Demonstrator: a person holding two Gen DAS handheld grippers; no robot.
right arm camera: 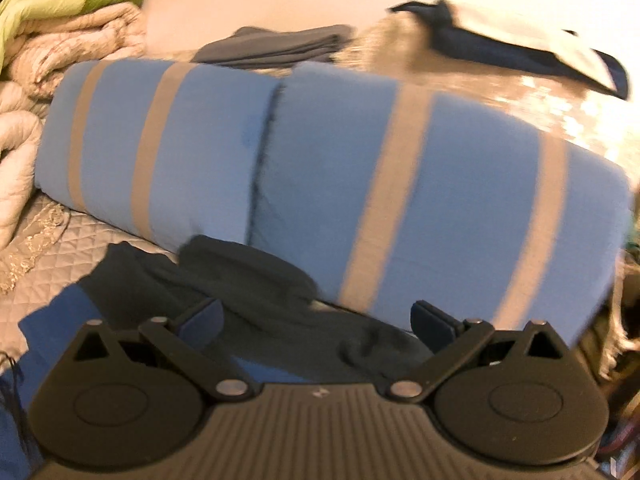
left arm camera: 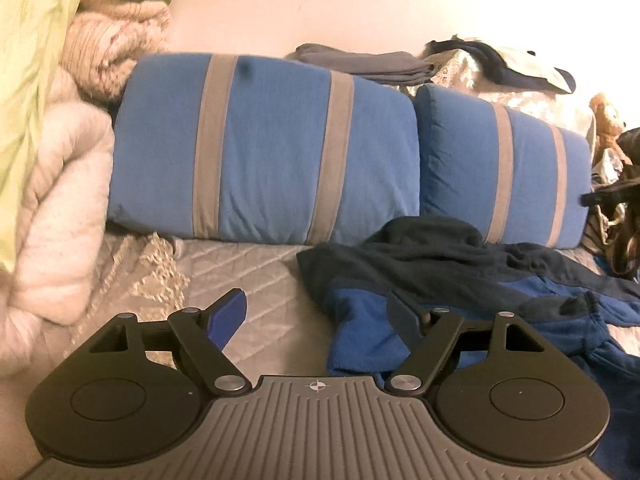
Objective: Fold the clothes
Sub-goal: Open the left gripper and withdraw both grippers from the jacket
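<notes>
Your left tongs stand spread with nothing between the pads; the blue pad of one finger hangs over the quilted bed cover, the other over the rumpled garment. Your right tongs are spread as wide as they go, also empty, with dark cloth below and beyond them.

The blue and navy fleece top lies loose and unfolded on the bed, bunched at its upper edge where it touches the foot of the cushions. In the right wrist view it spreads from the lower left corner across under the tongs.

Behind it two blue cushions with grey stripes stand side by side, leaning back. On the ledge behind them sits a folded grey stack, and further right a dark and white heap. To your left, cream quilts are piled with a light green cover on top. The right wrist view is blurred.
</notes>
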